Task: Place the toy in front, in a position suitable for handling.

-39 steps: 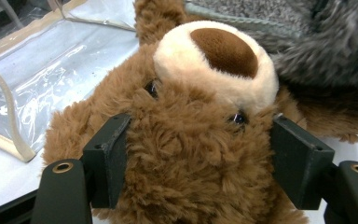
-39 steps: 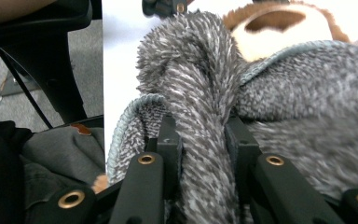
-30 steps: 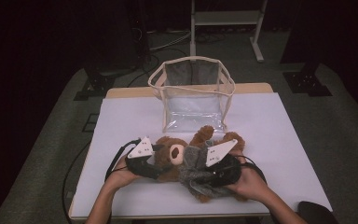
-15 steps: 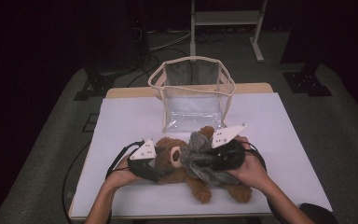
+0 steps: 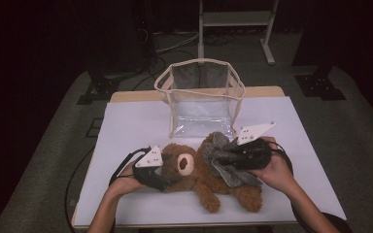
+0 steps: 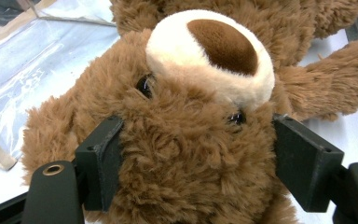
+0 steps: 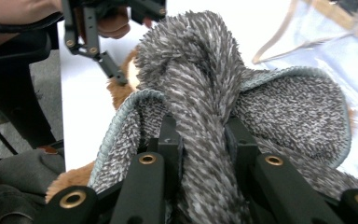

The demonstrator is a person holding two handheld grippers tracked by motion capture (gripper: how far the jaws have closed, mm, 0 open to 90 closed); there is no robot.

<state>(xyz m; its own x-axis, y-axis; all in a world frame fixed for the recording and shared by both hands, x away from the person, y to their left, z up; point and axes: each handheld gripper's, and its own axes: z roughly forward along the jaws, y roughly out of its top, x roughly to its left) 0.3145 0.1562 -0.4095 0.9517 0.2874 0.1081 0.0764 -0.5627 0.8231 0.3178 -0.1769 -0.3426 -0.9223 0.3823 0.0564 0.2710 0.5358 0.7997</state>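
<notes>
We have the left gripper [image 5: 161, 175] low on the white tabletop [image 5: 126, 126], its fingers [image 6: 100, 163] spread wide and pressed into the fur on both sides of the brown teddy bear [image 5: 201, 177]: one pad at each temple, head squeezed between them, cream muzzle and dark nose just past the fingertips. In the left gripper view we see an arm of the bear sticking out beyond the right-hand finger, and a flat sheet of clear plastic beyond the left-hand one. The bear lies on its back on the tabletop, head between the left fingers, legs pointing toward the near edge. Draped over its belly is a grey towel [image 5: 226, 162]. The right gripper [image 5: 233, 156] has its fingers [image 7: 170, 140] closed down to a narrow gap, pinching a raised fold of the towel [image 7: 200, 93]; the fold stands up between the fingers, and the rest of the cloth fans out to either side of them. Beyond the right fingers, farther up the tabletop, stands a clear plastic bag [image 5: 201, 97] with a cream rim, open at the top, just beside the towel; we cannot tell if they touch.
</notes>
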